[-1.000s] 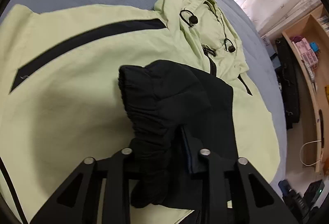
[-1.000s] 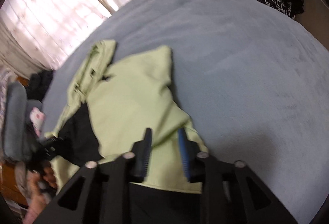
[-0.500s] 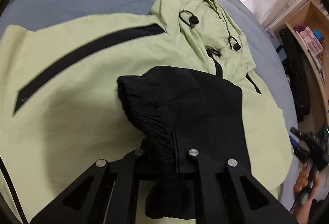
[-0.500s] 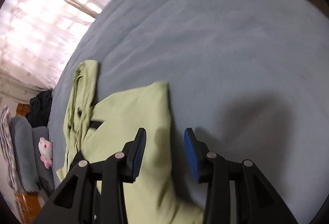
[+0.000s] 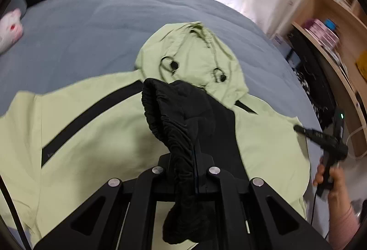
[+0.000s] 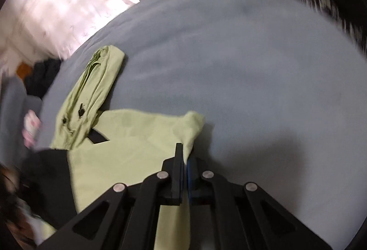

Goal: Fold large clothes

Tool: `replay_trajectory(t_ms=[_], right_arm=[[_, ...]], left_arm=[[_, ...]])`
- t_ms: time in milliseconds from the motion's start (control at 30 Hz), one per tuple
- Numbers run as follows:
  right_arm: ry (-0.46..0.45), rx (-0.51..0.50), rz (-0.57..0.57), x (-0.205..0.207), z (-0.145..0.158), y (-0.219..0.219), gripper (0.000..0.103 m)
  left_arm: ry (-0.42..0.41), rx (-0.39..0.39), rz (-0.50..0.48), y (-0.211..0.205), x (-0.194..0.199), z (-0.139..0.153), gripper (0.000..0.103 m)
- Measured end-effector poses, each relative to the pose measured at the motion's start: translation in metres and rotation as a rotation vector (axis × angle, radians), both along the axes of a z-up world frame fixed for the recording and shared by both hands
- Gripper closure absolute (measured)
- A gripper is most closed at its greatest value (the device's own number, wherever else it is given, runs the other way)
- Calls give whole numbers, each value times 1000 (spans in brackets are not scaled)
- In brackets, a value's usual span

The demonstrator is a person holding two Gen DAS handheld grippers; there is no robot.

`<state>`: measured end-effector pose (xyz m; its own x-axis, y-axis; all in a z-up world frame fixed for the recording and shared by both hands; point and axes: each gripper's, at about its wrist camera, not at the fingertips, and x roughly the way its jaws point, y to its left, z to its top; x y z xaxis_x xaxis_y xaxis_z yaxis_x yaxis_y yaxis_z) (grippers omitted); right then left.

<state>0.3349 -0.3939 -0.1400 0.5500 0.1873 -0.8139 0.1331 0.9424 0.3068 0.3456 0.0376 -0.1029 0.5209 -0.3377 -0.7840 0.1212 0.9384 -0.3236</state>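
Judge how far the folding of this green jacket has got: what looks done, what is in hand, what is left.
Done: the jacket lies spread on the bed, hood flat.
In hand: the left gripper is shut on the black cuff, its sleeve lifted across the chest; the right gripper is shut on the jacket's outer edge.
Left: the body shows no fold, so likely both sides, the hood and the final halving.

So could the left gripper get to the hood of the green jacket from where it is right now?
Probably not as it stands. The left gripper is shut on the black cuff, so its jaws are occupied. The hood lies uncovered on the bed just beyond, but the cuff would have to be let go first.
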Motion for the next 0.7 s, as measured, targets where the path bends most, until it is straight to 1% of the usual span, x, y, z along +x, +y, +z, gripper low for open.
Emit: replay_trajectory(t_ms=[33, 100, 133, 167, 200, 267, 300, 333, 367, 400, 467, 500, 533, 633, 700], right_arm=[[1, -36, -4, 3, -1, -2, 101], [43, -100, 5, 10, -12, -1, 101], [68, -132, 13, 11, -18, 2, 100], [83, -135, 13, 11, -21, 2, 100], [87, -112, 1, 8, -19, -1, 98], [77, -16, -38, -3, -10, -12, 98], [73, 22, -47, -8, -5, -17, 98], [66, 55, -65, -18, 2, -24, 96], [63, 67, -84, -27, 7, -28, 96], [62, 75, -107, -39, 11, -32, 94], [50, 112, -165, -71, 16, -36, 87], [40, 143, -179, -89, 15, -35, 75], [39, 156, -188, -104, 12, -33, 65], [62, 110, -160, -143, 4, -14, 64], [44, 96, -163, -164, 6, -9, 64]], left_arm=[[-1, 14, -7, -2, -1, -1, 96], [23, 39, -22, -4, 1, -13, 96], [52, 51, -28, -5, 3, -24, 96], [74, 64, -28, -5, 5, -33, 96], [105, 83, -20, -3, 8, -47, 96], [139, 74, -18, 2, 9, -61, 94], [154, 58, -13, 7, 10, -67, 92], [162, 36, -5, 12, 9, -71, 88], [161, 3, 2, 18, 8, -72, 88], [161, -14, 6, 20, 7, -72, 88], [175, -55, 17, 26, 4, -74, 88], [179, -61, 17, 27, 6, -74, 88], [183, -62, 13, 27, 4, -73, 88], [186, -43, -6, 23, 4, -73, 88], [191, -39, -10, 21, 3, -73, 88]])
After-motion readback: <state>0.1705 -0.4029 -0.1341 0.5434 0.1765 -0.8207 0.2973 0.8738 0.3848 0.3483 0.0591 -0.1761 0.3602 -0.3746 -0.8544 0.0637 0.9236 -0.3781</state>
